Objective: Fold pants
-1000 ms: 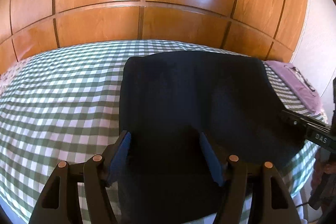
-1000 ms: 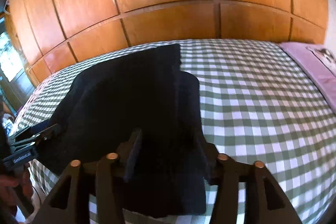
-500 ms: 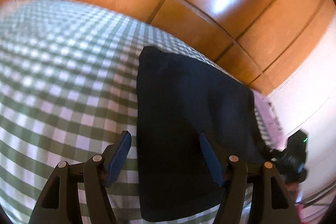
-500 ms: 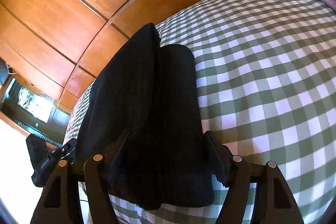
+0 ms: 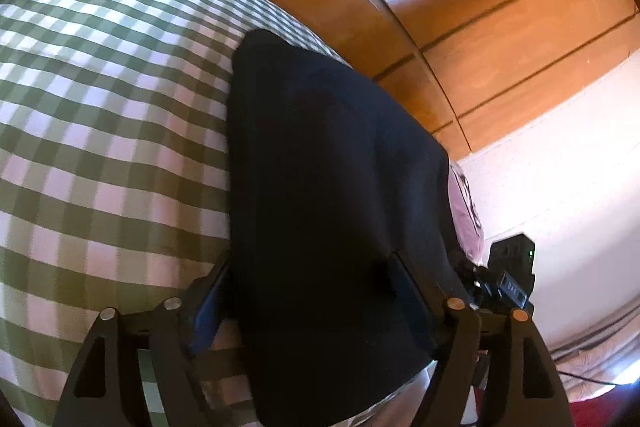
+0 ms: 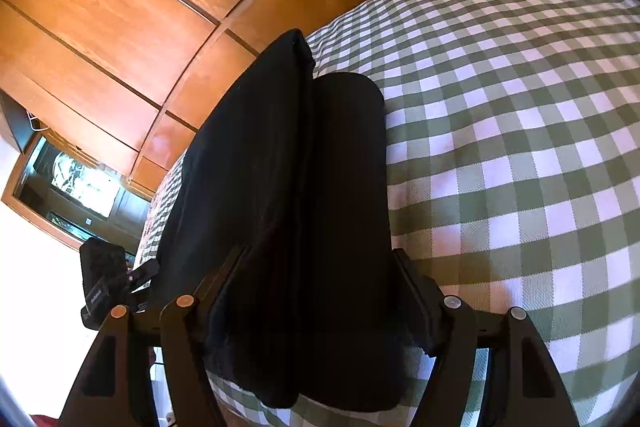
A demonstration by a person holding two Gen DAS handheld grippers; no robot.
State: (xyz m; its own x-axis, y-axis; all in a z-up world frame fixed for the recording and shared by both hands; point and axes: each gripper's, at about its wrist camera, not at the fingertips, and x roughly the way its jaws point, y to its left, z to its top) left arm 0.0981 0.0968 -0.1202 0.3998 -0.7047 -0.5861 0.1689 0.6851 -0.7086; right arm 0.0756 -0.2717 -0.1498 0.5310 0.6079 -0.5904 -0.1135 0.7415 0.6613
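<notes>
Dark folded pants (image 5: 332,195) lie on the green-and-white checked bedspread (image 5: 100,115), near its front edge; wooden panelled wall (image 5: 500,7) behind; left gripper (image 5: 316,291) has its fingers spread wide, straddling one end of the pants, pads beside the cloth, cannot tell if touching; right gripper (image 6: 320,287) also spread apart, straddling the other end, where stacked layers show (image 6: 304,167); pink pillow (image 5: 466,215) just past the pants; each gripper visible in the other's view.
</notes>
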